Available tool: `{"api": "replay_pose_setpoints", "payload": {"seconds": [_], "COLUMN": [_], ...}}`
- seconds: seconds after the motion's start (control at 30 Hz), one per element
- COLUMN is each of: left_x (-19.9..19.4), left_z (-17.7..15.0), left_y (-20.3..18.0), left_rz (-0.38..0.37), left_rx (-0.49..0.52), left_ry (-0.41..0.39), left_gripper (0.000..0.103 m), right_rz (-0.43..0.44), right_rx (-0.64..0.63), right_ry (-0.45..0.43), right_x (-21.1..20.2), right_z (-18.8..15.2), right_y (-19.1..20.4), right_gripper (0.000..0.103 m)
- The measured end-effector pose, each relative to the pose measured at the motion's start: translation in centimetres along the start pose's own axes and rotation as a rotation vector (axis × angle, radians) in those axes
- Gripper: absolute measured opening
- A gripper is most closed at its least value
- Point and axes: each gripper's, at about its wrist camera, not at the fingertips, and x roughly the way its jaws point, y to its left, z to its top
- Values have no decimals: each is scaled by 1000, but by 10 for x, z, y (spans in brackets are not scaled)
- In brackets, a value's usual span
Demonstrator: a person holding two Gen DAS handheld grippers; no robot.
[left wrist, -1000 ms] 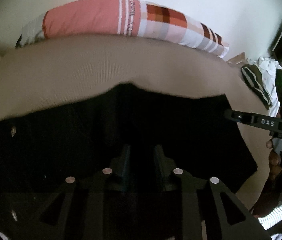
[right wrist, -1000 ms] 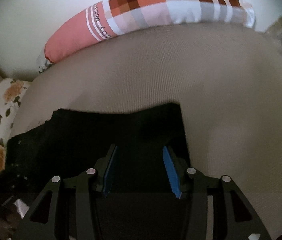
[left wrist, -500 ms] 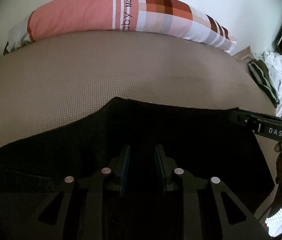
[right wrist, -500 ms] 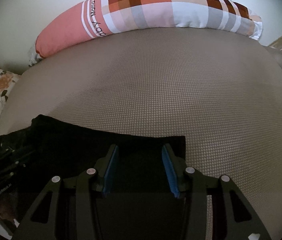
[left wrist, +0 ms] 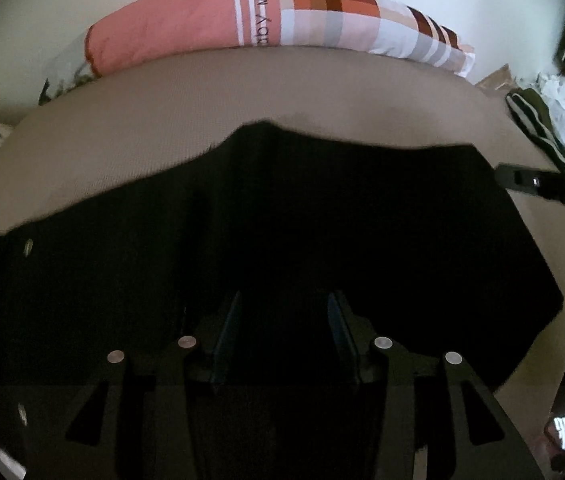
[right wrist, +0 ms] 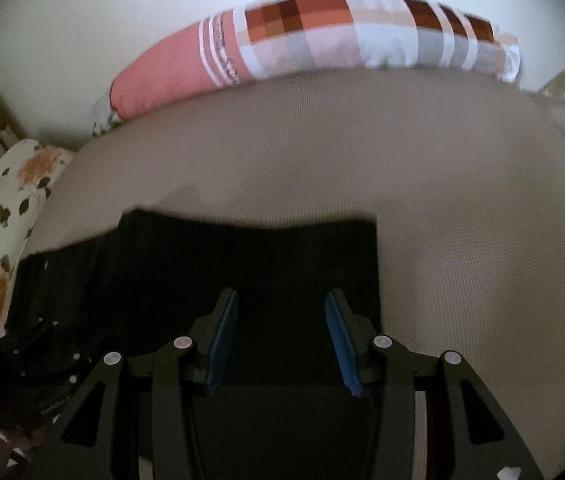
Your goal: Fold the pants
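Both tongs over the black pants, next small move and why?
Probably lower both and pinch the near edge for another fold: the left tongs, jaws just opened, and right tongs stand open over the flat black fabric pants on the beige bedspread, gripping nothing.

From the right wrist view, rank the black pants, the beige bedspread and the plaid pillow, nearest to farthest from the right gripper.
1. Black pants: directly under and between the open fingers of the right gripper.
2. Beige bedspread: beyond the pants' far edge, also spreading right.
3. Plaid pillow: farthest, at the bed's far edge against the wall.
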Motion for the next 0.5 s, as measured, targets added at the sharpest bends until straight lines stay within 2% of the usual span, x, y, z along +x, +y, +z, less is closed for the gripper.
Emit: {"api": "replay_pose_setpoints", "payload": {"seconds": [0.2, 0.3, 0.4, 0.5], "left_x": [-11, -20, -35, -53], "left_z": [-22, -27, -29, -31], "left_y": [1, 8, 22, 44], "left_rz": [6, -14, -26, 0], "left_rx": [-42, -67, -98, -129], "left_ry": [-24, -17, -25, -39], "left_gripper": [47, 47, 47, 47], "right_rz": [35, 34, 74, 120], "right_rx": [-10, -45, -40, -47], "right_ry": [118, 128, 145, 164], "right_x": [1, -2, 0, 5], "right_z": [-42, -53, -56, -60], "right_y": [15, 27, 36, 52], "right_gripper": [44, 44, 45, 45]}}
